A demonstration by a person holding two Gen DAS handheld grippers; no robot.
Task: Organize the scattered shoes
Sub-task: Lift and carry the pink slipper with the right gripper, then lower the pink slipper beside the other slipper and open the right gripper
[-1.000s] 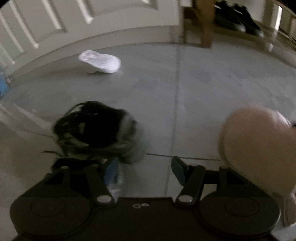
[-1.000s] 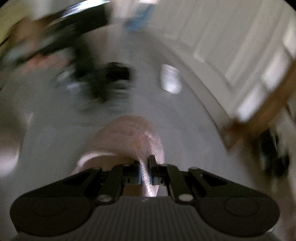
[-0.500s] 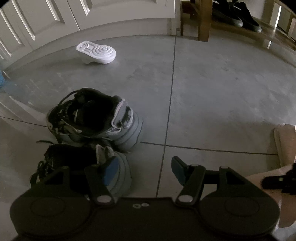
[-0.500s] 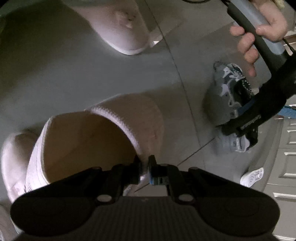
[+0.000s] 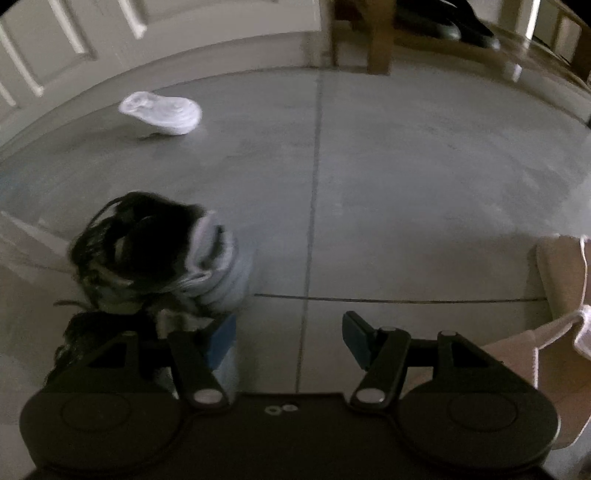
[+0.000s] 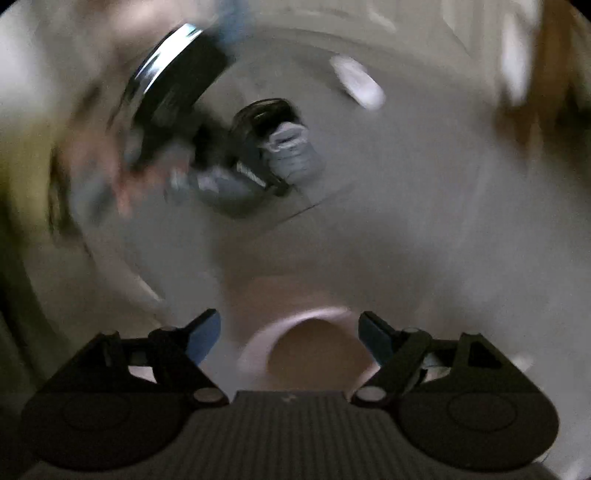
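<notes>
A: Left tool (image 5: 288, 343): jaws parted about halfway, blue pads bare, nothing between them but grey tiled floor (image 5: 406, 184).

B: And beside its left finger?

A: Two dark sneakers with grey heels. Nearer sneaker (image 5: 110, 350) partly hidden behind that finger, heel just beside the pad. Farther sneaker (image 5: 159, 254) directly ahead of it, upright, laces loose, blurred. Whether pad and heel touch: cannot tell.

B: Farther ahead of the left tool?

A: White shoe (image 5: 162, 116), sole showing, well apart from the sneakers, near the white panelled door (image 5: 110, 44). Ahead and right, a wooden rack (image 5: 380, 44) bearing black shoes (image 5: 443, 22). At the right edge, a pink boot (image 5: 554, 295), just beside the right finger.

B: Right tool?

A: Right tool (image 6: 290, 339): jaws just opened wide, pads clear of the pink boot's collar (image 6: 317, 350), whose round mouth sits between and below them, released. Heavy blur throughout.

B: Ahead of the right tool?

A: Same pair of sneakers, well ahead; left tool's body (image 6: 177, 85) above them, a person's hand (image 6: 110, 177) on it, indistinct. White shoe ahead and right.
</notes>
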